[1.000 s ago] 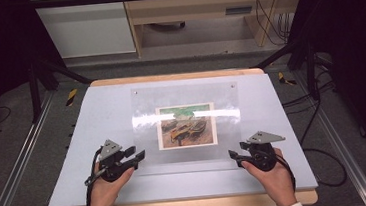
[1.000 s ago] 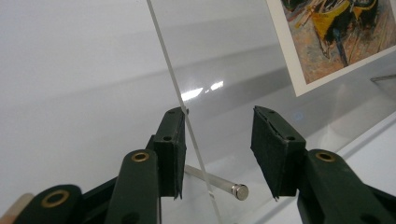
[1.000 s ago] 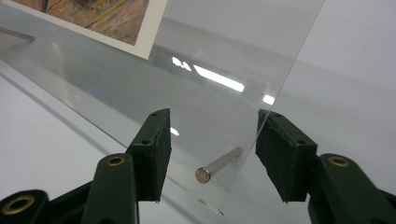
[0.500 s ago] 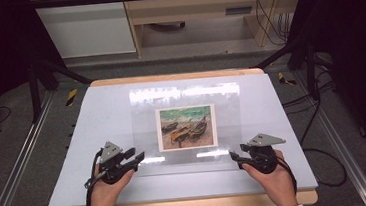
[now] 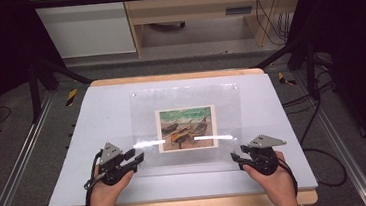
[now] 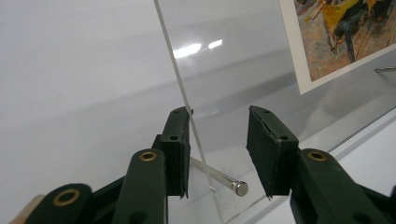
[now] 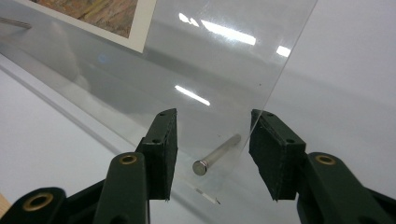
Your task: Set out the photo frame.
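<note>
While our left gripper (image 5: 136, 158) and right gripper (image 5: 236, 157) stood wide at seven and five o'clock, each straddled a near corner of the clear sheet (image 5: 188, 127) covering the picture (image 5: 186, 128) mid-table. We judged lifting imminent; next came closing squarely.

Clear acrylic sheet (image 5: 188, 127), white-bordered print (image 5: 186, 128) in green, yellow, brown, black claws, pale lilac-white table (image 5: 96, 110), silver pin (image 6: 219, 179)
</note>
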### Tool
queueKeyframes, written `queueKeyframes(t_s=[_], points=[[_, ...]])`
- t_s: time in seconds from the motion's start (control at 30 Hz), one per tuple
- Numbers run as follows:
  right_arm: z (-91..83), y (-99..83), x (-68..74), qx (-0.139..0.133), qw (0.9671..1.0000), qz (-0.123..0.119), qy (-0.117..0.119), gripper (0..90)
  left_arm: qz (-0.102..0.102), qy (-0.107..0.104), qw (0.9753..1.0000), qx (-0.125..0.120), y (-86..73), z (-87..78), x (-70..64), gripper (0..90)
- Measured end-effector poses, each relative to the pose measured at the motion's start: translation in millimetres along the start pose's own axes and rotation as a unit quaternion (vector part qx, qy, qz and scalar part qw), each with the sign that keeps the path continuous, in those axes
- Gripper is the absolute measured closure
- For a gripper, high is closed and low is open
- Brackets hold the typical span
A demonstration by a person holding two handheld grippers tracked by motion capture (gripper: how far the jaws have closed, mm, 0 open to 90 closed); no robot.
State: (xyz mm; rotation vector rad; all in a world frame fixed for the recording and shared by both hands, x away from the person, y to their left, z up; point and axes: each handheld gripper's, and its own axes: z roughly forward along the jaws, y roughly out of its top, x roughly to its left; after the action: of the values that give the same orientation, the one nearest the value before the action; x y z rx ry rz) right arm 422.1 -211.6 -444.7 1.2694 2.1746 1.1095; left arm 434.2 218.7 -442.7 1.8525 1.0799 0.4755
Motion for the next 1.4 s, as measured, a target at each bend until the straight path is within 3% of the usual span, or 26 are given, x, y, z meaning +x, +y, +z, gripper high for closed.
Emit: queueKeyframes(t_s=[1.4], points=[[-6.0,-9.7,8.3,0.015,0.9993,-0.024,-0.023,61.6,0.013,0.005,0.9999,0.007,-8.6,-7.9,-5.7,65.7]])
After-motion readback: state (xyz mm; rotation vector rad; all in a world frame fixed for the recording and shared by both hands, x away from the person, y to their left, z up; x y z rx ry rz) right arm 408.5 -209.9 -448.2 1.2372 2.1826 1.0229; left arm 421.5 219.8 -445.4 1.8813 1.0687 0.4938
